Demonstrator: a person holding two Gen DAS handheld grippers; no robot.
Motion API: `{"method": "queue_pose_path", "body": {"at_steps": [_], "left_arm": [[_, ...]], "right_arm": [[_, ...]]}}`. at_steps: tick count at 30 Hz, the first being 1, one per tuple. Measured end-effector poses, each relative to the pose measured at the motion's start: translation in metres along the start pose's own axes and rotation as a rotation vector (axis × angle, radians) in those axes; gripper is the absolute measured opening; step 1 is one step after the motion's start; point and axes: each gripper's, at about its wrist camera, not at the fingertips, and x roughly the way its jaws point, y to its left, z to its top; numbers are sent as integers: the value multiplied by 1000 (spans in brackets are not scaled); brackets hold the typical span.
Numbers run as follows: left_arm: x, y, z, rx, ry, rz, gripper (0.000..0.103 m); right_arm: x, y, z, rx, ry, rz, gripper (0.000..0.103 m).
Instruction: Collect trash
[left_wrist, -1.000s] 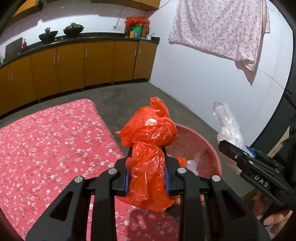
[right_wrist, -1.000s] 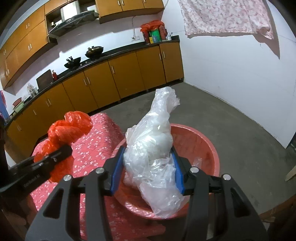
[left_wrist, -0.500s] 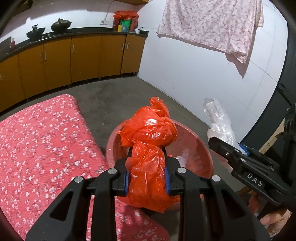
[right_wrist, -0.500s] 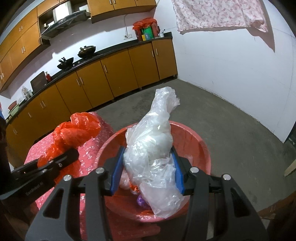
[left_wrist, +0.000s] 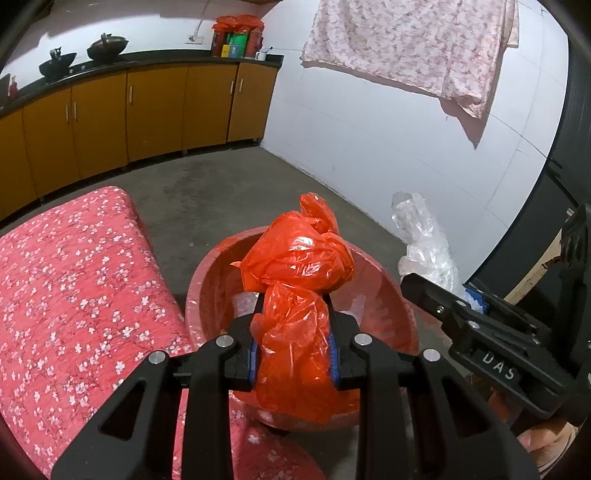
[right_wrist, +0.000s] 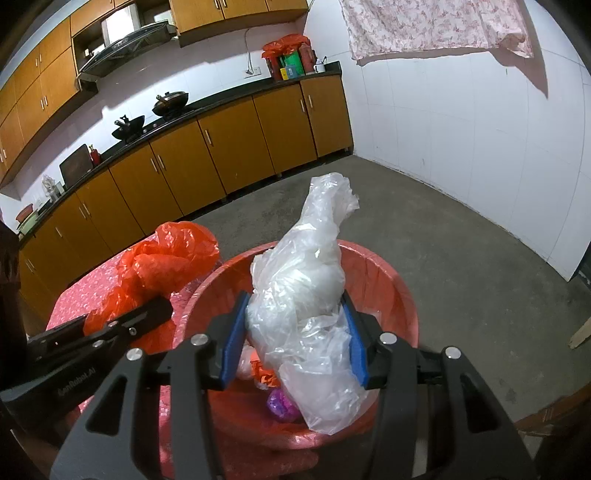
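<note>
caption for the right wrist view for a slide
Right hand-held gripper holds a crumpled clear plastic bag over a round red plastic basin.

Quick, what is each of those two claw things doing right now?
Left gripper: closed on the orange plastic bag.
Right gripper: closed on the clear plastic bag.

Two wrist fisheyes, close above red basin (left_wrist: 207, 284)
Both face kitchen cabinets (right_wrist: 236, 147) at upper frame; basin shared, lower centre.
</note>
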Motion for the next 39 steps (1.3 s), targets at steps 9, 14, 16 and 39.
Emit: {"method": "queue_pose_path", "body": {"at_steps": [9, 14, 16, 39], "left_arm": [[12, 2, 1, -3, 20, -14, 27], [18, 8, 1, -28, 38, -23, 29], [20, 10, 1, -39, 47, -28, 33], [-82, 47, -23, -56, -151, 176, 101]], "right_arm": [[8, -7, 2, 1, 2, -1, 46], [11, -13, -2, 33, -10, 3, 49], [13, -16, 0, 48, -10, 14, 49], [-78, -10, -9, 58, -262, -48, 98]]}}
